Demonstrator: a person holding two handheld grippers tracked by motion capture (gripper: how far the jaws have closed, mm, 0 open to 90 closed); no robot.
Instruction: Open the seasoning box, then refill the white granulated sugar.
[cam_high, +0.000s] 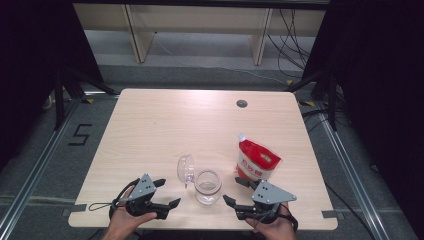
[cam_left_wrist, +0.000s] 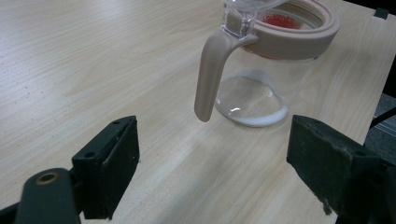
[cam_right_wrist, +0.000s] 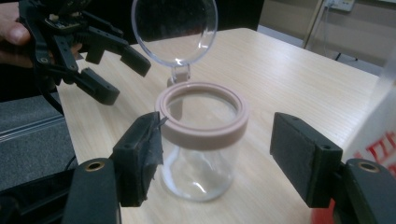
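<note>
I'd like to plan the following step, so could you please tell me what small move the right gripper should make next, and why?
Probably ease the right gripper forward and shut its jaws on the glass jar. Its jaws stand open on either side of the jar without touching it, the hinged lid is flipped up, and the red pouch stands beside it unopened, so steadying the jar looks like a sensible start.

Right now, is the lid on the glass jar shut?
No, the clear lid stands flipped up on its hinge above the glass jar, leaving the jar's mouth open.

The red pouch (cam_right_wrist: 373, 140) runs off the right edge — its print unreadable.
</note>
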